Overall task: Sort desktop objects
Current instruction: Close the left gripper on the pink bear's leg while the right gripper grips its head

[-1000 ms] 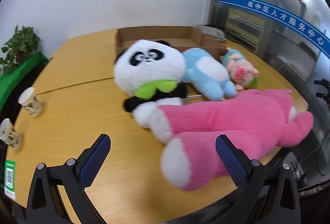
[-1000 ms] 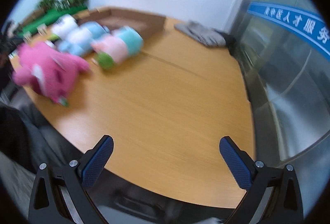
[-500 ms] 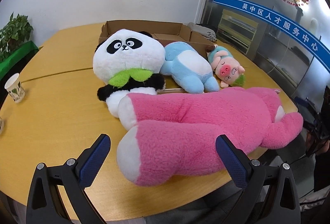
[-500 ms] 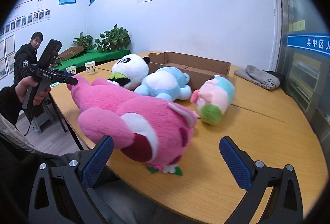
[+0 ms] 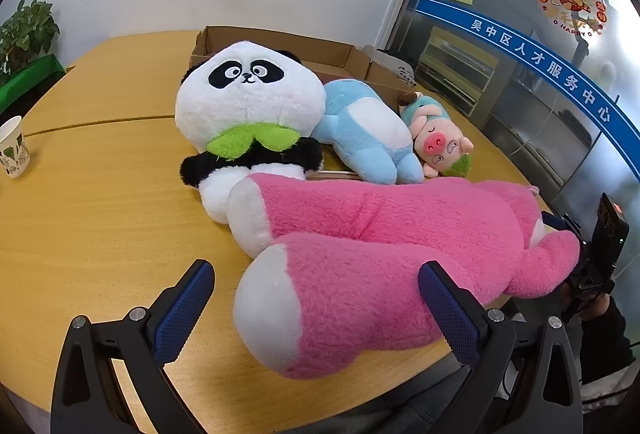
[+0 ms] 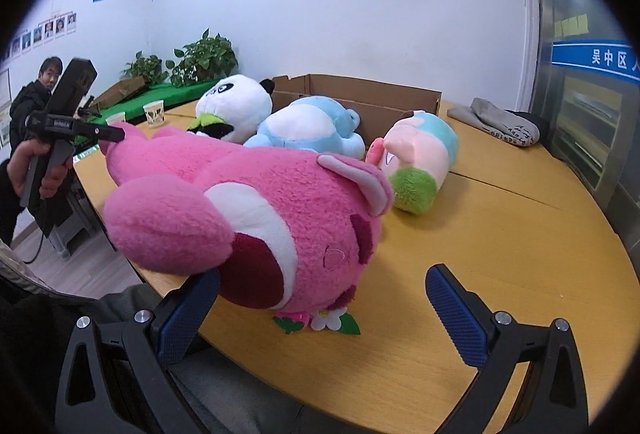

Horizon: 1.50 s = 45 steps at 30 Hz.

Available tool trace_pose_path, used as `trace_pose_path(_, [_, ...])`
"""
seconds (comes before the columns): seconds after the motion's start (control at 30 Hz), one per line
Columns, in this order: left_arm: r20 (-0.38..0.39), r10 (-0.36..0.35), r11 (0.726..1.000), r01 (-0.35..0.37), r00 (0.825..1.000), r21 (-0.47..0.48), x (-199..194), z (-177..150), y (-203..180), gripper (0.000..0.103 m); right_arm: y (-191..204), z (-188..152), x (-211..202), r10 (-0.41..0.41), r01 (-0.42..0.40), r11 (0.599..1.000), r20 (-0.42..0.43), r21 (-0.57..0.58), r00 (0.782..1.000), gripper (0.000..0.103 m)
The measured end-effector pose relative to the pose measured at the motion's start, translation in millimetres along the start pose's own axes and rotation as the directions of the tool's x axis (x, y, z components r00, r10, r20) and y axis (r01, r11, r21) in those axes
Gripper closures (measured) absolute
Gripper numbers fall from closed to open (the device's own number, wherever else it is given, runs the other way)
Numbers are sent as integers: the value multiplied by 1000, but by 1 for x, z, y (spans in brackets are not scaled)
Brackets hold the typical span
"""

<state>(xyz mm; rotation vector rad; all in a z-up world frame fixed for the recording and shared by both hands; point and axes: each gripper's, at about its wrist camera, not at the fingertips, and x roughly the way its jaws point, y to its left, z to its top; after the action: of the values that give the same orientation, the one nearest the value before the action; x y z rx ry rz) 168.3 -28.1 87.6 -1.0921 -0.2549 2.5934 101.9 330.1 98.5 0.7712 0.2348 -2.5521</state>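
Note:
A big pink plush bear (image 5: pixel 380 258) lies along the table's near edge. My left gripper (image 5: pixel 320 310) is open with the bear's white-soled foot between its fingers. My right gripper (image 6: pixel 320 310) is open at the bear's head (image 6: pixel 280 226), the left finger (image 6: pixel 188 310) close under its arm. Behind lie a panda (image 5: pixel 248 102), a light blue plush (image 5: pixel 364 130) and a small pig plush (image 5: pixel 440 142). They also show in the right wrist view: the panda (image 6: pixel 236 106), the blue plush (image 6: pixel 308 126), the pig (image 6: pixel 416 158). An open cardboard box (image 5: pixel 328 54) stands behind them.
A paper cup (image 5: pixel 12 148) stands at the table's left edge. Grey folded cloth (image 6: pixel 504 126) lies on the table's far right. Potted plants (image 6: pixel 204 58) stand by the wall. A glass partition (image 5: pixel 540 74) runs along the right.
My left gripper has moved in towards the pink bear's foot. My right gripper has swung round from the bare table to the bear's head and come close to it.

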Motion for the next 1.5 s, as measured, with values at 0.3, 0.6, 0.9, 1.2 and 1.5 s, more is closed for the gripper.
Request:
trace_pose_path(0.3, [18,-70,997,70,997,12,-4,-6,5,0,-6,10,18,20,-20,1000,-3,-23,1000,0])
trace_pose_path(0.6, [31,-55,998,55,998,-11,-11,-5,19,7,15,19,35,135,-134,990,5,-41,991,0])
trace_pose_path(0.9, [25,-141,990,142,990,-11,-17,-26,27,11,14,16,41,201,-203,979,-42,-34,979,0])
trace_pose_path(1.2, [18,-212,975,213,977,-67,-24,-22,51,0,-64,21,1,315,-302,906,3,297,949,0])
trace_pose_path(1.5, [-64,-258,945,238,964,-224,6,-48,54,28,-24,4,89,496,-411,786,-76,462,865,11])
